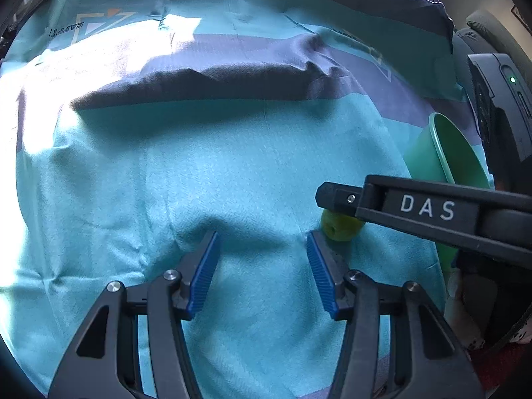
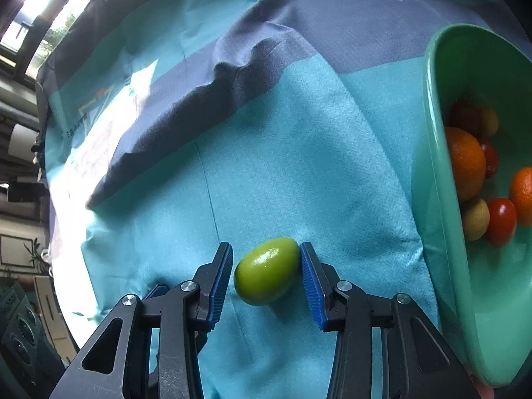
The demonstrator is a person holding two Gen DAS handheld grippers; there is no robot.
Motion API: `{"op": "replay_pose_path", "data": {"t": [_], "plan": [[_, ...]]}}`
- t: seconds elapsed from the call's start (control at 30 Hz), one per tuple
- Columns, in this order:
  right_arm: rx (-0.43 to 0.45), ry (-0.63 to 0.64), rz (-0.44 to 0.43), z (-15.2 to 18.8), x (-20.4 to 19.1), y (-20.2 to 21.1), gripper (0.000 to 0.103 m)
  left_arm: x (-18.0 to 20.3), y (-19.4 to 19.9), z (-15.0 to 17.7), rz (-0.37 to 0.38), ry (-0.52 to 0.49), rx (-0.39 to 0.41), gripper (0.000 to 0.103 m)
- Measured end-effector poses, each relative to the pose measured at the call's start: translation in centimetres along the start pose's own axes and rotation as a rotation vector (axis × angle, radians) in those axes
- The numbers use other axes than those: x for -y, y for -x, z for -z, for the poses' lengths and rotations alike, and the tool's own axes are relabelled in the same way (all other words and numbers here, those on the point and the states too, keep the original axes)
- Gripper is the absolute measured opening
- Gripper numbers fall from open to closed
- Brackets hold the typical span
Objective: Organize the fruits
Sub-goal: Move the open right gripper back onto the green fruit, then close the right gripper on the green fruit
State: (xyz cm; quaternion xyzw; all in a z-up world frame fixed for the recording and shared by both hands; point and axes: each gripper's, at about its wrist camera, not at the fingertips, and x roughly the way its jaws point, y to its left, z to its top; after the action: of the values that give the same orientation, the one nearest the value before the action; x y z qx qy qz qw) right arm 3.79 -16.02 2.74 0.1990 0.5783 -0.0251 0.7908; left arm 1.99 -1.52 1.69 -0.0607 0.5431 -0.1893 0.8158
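Observation:
A small green oval fruit (image 2: 266,271) lies on the teal cloth (image 2: 299,153), between the blue pads of my right gripper (image 2: 266,247). The right pad sits right at the fruit's edge, while a thin gap shows at the left pad. A tilted green bowl (image 2: 432,133) stands at the right, holding oranges (image 2: 465,163), a red fruit (image 2: 502,221) and a yellowish one (image 2: 475,219). In the left wrist view my left gripper (image 1: 262,236) hangs open over bare cloth. Just right of it, the green fruit (image 1: 339,227) peeks out under a finger (image 1: 335,198) of the right gripper.
The cloth (image 1: 199,173) has a raised dark fold (image 1: 199,83) across its far part and bright sun patches at the left. The bowl (image 1: 442,153) is partly hidden behind the right gripper. Room furniture and a window (image 2: 43,16) show beyond the cloth's left edge.

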Motion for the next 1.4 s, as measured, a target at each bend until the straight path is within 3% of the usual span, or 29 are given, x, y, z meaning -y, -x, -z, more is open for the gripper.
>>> {"op": "replay_pose_path", "data": {"t": [0.4,0.53,0.7,0.93,1.13,1.4], "plan": [[-0.031,0.077,-0.068,0.3,-0.6,-0.2,0.039,0.3,-0.2,0.3,0.063,0.022,-0.022,0.052],[-0.049,0.063,-0.095,0.1,-0.2,-0.2,0.038,0.5,-0.1,0.4,0.136,0.052,-0.04,0.052],[-0.066,0.097,-0.112,0.7,-0.6,-0.2,0.038,1.5,-0.4,0.5,0.116,0.036,-0.038,0.052],[-0.107,0.119,-0.169,1.1,-1.3,-0.6,0.038,1.6,-0.8,0.4,0.15,0.032,-0.038,0.039],[-0.114,0.102,-0.19,1.1,-1.2,-0.7,0.037,1.9,-0.5,0.5,0.131,0.036,-0.034,0.037],[-0.025,0.142,-0.243,1.6,-1.4,3.0,0.037,4.6,3.5,0.1,0.095,-0.059,0.082,0.035]]}}
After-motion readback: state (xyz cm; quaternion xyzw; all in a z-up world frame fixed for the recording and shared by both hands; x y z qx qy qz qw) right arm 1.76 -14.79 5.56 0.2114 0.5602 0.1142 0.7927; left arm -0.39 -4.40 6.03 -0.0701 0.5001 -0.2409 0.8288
